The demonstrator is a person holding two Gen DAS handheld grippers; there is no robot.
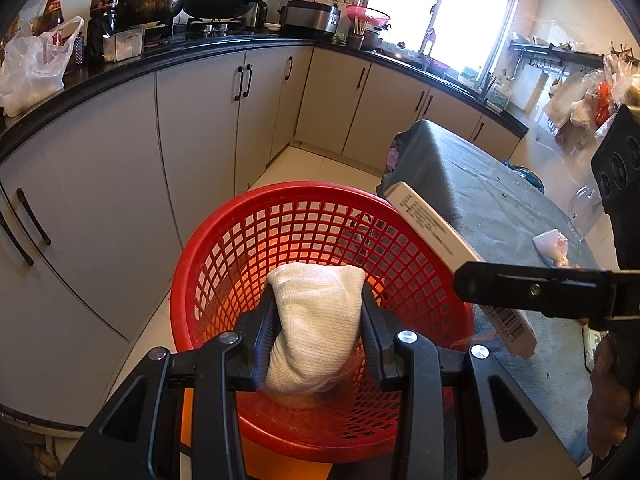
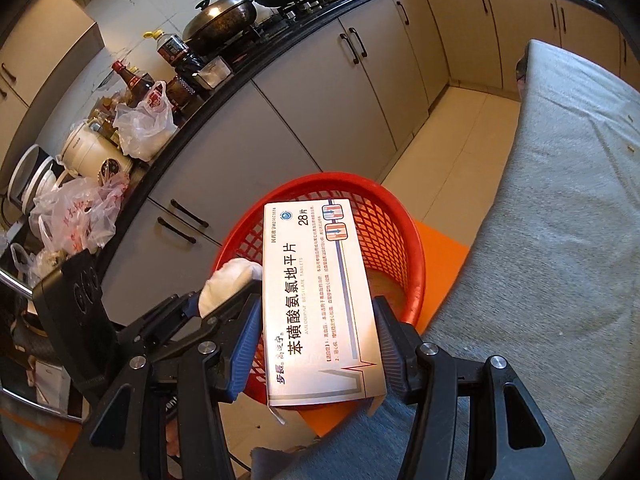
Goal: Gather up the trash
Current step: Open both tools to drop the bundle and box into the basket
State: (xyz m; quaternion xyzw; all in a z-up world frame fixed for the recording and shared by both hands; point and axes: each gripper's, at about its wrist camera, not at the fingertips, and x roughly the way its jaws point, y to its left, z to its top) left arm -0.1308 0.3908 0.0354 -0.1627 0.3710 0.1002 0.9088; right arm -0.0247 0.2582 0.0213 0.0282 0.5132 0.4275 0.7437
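Note:
My left gripper (image 1: 318, 332) is shut on a white wad of paper towel (image 1: 316, 320) and holds it over the open red mesh basket (image 1: 240, 248). My right gripper (image 2: 316, 344) is shut on a white medicine box (image 2: 316, 296) with blue print, held above the basket's rim (image 2: 416, 264). The box also shows in the left wrist view (image 1: 436, 236), slanting over the basket's right edge, with the right gripper's finger (image 1: 520, 284) across it. The wad and left gripper show in the right wrist view (image 2: 228, 280), left of the box.
The basket stands on an orange stool (image 2: 444, 252) on the tiled floor, between the grey kitchen cabinets (image 1: 192, 140) and a table under a grey cloth (image 1: 480, 192). A small crumpled wrapper (image 1: 554, 246) lies on the cloth. The counter (image 1: 120, 64) holds bottles, pans and plastic bags.

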